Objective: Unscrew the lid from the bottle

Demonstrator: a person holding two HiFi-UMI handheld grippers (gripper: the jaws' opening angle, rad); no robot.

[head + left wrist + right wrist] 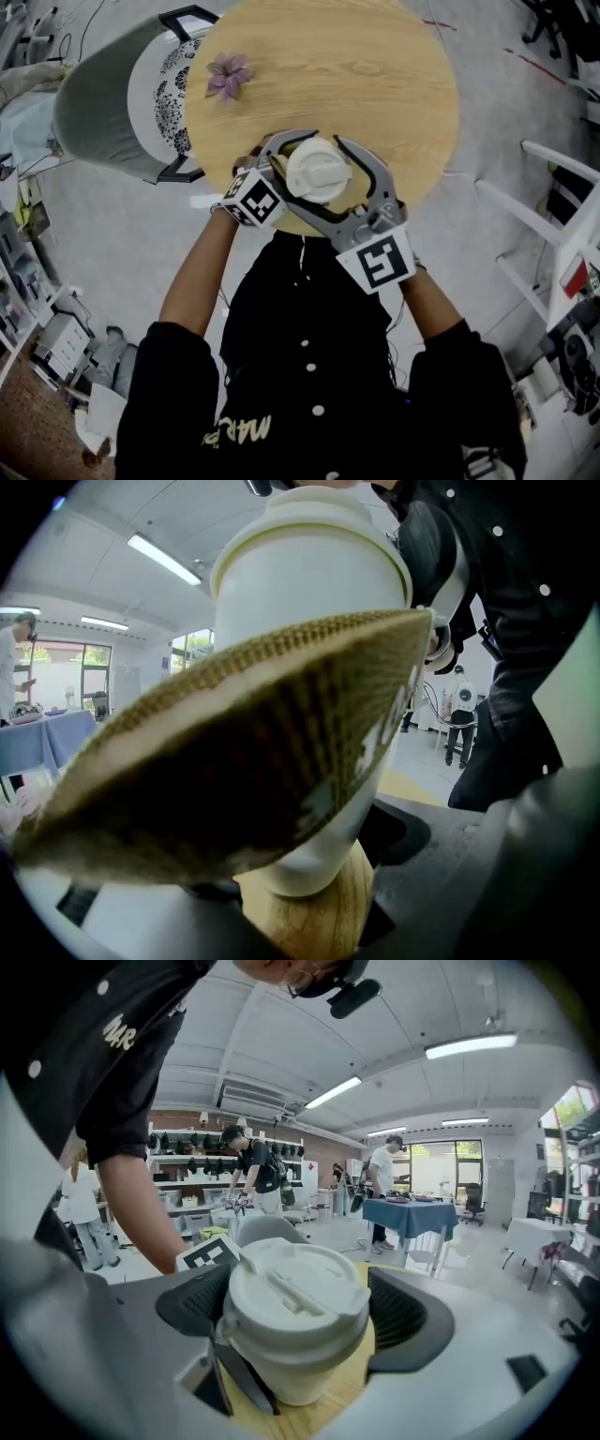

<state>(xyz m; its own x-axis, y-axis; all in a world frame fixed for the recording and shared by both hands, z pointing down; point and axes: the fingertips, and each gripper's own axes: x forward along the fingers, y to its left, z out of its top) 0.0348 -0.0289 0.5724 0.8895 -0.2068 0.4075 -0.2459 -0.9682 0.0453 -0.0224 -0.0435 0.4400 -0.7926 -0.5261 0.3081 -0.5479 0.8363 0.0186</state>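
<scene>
One round wooden table (pixel 375 84) fills the upper head view, and the white bottle (pixel 309 583) stands upright near its edge closest to the person. The left hand-held gripper (pixel 309 874) is clamped low on the bottle's body. The right hand-held gripper (pixel 300 1307) has its jaws spread to either side of the white lid (pixel 298 1288), with a clear gap at one pad. The lid is on the bottle. A small purple flower (pixel 229 75) lies well apart, farther across the table.

The lid (pixel 298 1288) is white, the bottle (pixel 323 850) white with a ribbed brown sleeve (pixel 234 761), the table (pixel 375 75) pale wood-grain.
</scene>
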